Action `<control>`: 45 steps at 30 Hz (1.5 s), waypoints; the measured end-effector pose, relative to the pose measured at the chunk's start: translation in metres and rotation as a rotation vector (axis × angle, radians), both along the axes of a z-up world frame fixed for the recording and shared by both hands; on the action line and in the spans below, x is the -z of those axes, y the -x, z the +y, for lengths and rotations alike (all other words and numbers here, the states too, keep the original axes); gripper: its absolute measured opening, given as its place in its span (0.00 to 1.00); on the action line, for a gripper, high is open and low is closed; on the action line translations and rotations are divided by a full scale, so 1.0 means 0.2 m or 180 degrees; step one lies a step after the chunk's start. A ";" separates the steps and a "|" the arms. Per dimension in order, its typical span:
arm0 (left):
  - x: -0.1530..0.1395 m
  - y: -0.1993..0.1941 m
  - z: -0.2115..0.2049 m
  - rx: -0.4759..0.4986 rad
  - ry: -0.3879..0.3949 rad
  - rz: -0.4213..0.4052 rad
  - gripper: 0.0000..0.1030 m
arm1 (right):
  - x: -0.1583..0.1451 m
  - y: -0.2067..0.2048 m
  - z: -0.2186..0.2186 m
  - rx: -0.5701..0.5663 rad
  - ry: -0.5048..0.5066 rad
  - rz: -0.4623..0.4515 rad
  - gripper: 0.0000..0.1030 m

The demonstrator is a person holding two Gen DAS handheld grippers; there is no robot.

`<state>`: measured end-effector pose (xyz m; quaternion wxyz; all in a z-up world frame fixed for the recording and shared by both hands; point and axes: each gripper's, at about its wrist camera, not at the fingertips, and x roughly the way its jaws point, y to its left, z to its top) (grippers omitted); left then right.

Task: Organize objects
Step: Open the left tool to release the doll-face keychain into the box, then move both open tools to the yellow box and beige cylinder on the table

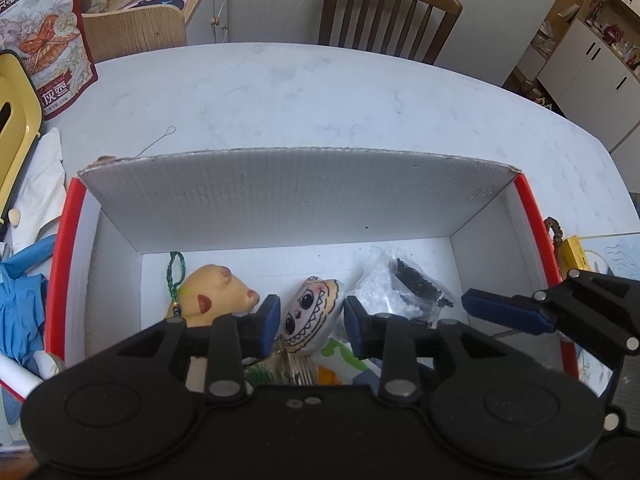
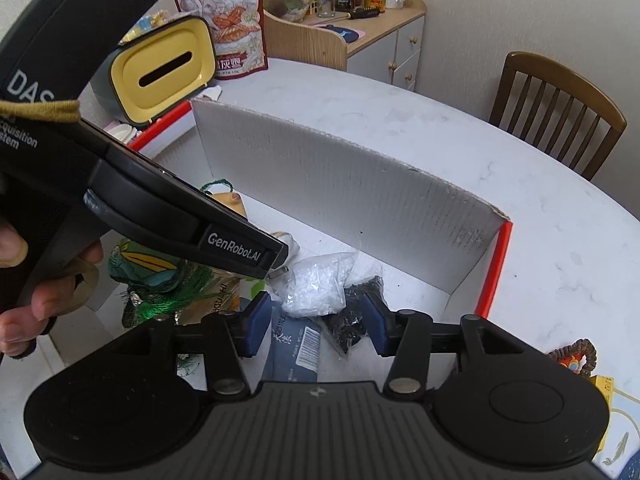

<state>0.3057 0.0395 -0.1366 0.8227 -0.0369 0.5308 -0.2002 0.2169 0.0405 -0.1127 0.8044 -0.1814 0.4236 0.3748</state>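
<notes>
A red-rimmed white cardboard box (image 1: 280, 208) stands on the table with its far flap up. Inside lie a yellow soft toy (image 1: 216, 292) on a green cord, a bag of white bits (image 2: 316, 284) and a bag of black bits (image 2: 352, 312). My left gripper (image 1: 312, 326) is inside the box, pads against both sides of a doll-face charm (image 1: 310, 312) with keys beneath it. From the right wrist view the left gripper (image 2: 276, 258) crosses in from the left. My right gripper (image 2: 316, 328) hangs open and empty above a blue barcoded packet (image 2: 296, 344). One right finger (image 1: 504, 314) shows at the box's right wall.
A green tasselled ornament (image 2: 152, 280) lies in the box's left part. Behind the box stand a yellow-fronted tissue holder (image 2: 164, 68) and a snack bag (image 2: 224, 20). A wooden chair (image 1: 384, 12) is at the far table edge. Blue cloth (image 1: 20, 304) lies left of the box, a beaded item (image 2: 576, 356) right.
</notes>
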 end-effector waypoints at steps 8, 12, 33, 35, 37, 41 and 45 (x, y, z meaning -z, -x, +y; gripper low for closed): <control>-0.08 0.07 0.02 0.0002 0.0003 -0.0129 0.35 | -0.09 0.03 -0.08 0.0059 -0.0152 -0.0051 0.51; -0.13 0.11 0.03 -0.0006 -0.0001 -0.0220 0.35 | -0.14 0.05 -0.14 0.0076 -0.0239 -0.0066 0.54; -0.43 0.38 -0.06 -0.0052 0.0103 -0.0674 0.62 | -0.43 0.18 -0.54 0.0215 -0.0808 -0.0202 0.65; -0.45 0.40 -0.09 -0.0051 0.0107 -0.0708 0.64 | -0.45 0.18 -0.59 0.0245 -0.0863 -0.0213 0.67; -0.47 0.43 -0.12 -0.0064 0.0089 -0.0764 0.69 | -0.47 0.18 -0.65 0.0268 -0.0909 -0.0229 0.70; -0.51 0.49 -0.18 -0.0057 0.0097 -0.0833 0.72 | -0.50 0.17 -0.77 0.0319 -0.0940 -0.0266 0.72; -0.54 0.54 -0.26 -0.0049 0.0115 -0.0862 0.75 | -0.52 0.16 -0.89 0.0369 -0.0959 -0.0308 0.77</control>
